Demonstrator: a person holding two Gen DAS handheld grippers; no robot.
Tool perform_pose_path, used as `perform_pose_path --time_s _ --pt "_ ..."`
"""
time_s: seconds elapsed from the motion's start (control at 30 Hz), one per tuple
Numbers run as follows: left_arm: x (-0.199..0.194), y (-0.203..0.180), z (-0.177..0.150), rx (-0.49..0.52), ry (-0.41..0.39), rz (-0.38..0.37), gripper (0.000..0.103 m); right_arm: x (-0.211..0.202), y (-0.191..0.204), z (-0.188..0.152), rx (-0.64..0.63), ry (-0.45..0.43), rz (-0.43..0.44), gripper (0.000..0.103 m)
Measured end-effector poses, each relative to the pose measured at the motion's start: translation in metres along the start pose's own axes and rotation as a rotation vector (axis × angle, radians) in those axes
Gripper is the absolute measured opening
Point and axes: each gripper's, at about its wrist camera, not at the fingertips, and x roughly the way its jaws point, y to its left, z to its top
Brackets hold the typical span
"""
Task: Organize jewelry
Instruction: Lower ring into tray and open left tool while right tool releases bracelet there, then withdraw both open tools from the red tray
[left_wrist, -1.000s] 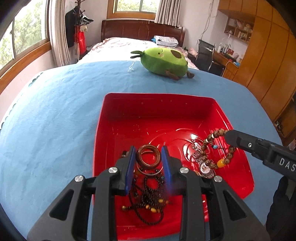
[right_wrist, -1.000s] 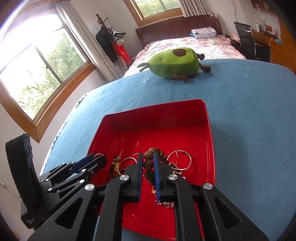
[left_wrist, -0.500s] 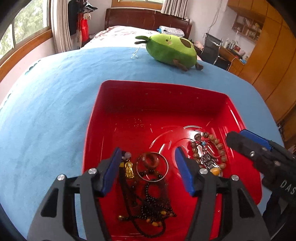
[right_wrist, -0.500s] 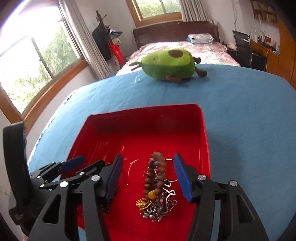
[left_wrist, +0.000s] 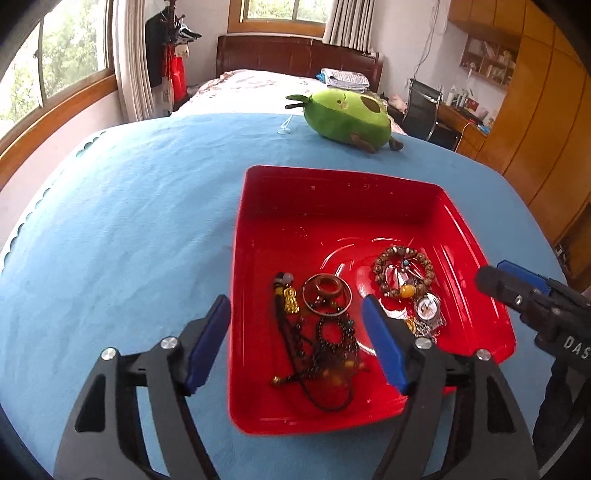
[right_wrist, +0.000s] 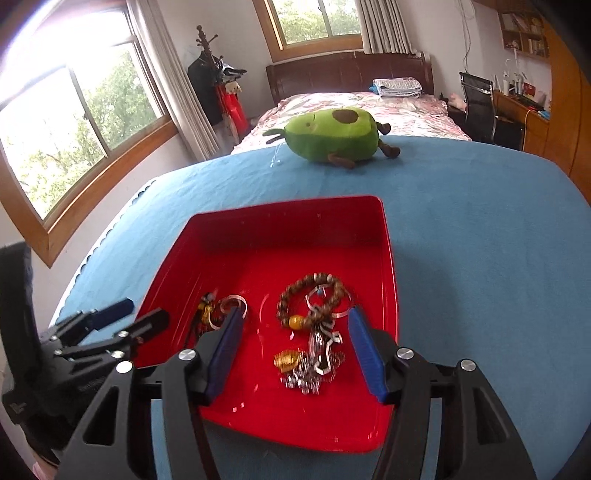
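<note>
A red tray (left_wrist: 332, 221) lies on the blue cloth and holds the jewelry. In the left wrist view a brown wooden ring (left_wrist: 328, 286) inside a thin metal bangle, a gold charm (left_wrist: 290, 300) and a dark beaded necklace (left_wrist: 332, 354) lie between the widening jaws of my left gripper (left_wrist: 295, 343), which touches none of them. A brown bead bracelet (right_wrist: 314, 295), a gold pendant (right_wrist: 288, 360) and a silver chain pile (right_wrist: 314, 369) lie in the tray (right_wrist: 277, 251) under my right gripper (right_wrist: 295, 350). Its jaws are opening and nothing is pressed between them.
A green avocado plush (left_wrist: 351, 114) sits at the far edge of the blue cloth (left_wrist: 129, 240). Beyond it are a bed, windows on the left, and a wooden wardrobe and desk on the right. Blue cloth surrounds the tray on all sides.
The left gripper let go of the wooden ring and the right let go of the bead bracelet. Both opened wide and drew back, and the pieces now lie in the tray.
</note>
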Motion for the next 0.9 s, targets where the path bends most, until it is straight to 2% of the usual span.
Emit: perform_pose_path --time_s 0.07,0.2,0.43,0.5,0.63,0.9 --pt "-0.009 0.002 -0.005 0.005 -0.012 0.001 0.082 -0.003 -0.001 -0.003 -0.004 -0.001 -0.015 0.068" --pt "-0.027 0.002 -0.013 0.022 -0.043 0.014 0.090 -0.012 -0.007 -0.012 0.002 0.000 -0.034 0.080" --pt "-0.052 0.001 -0.031 0.043 -0.069 0.033 0.096 -0.025 -0.012 -0.026 0.006 0.024 -0.047 0.090" --pt "-0.057 -0.002 -0.036 0.056 -0.070 0.037 0.097 -0.029 -0.011 -0.028 0.005 0.034 -0.051 0.097" --pt "-0.064 -0.005 -0.046 0.081 -0.082 0.067 0.098 -0.035 -0.005 -0.033 -0.001 0.047 -0.055 0.099" --pt "-0.073 -0.006 -0.054 0.072 -0.090 0.058 0.098 -0.043 0.006 -0.044 -0.018 0.093 -0.065 0.099"
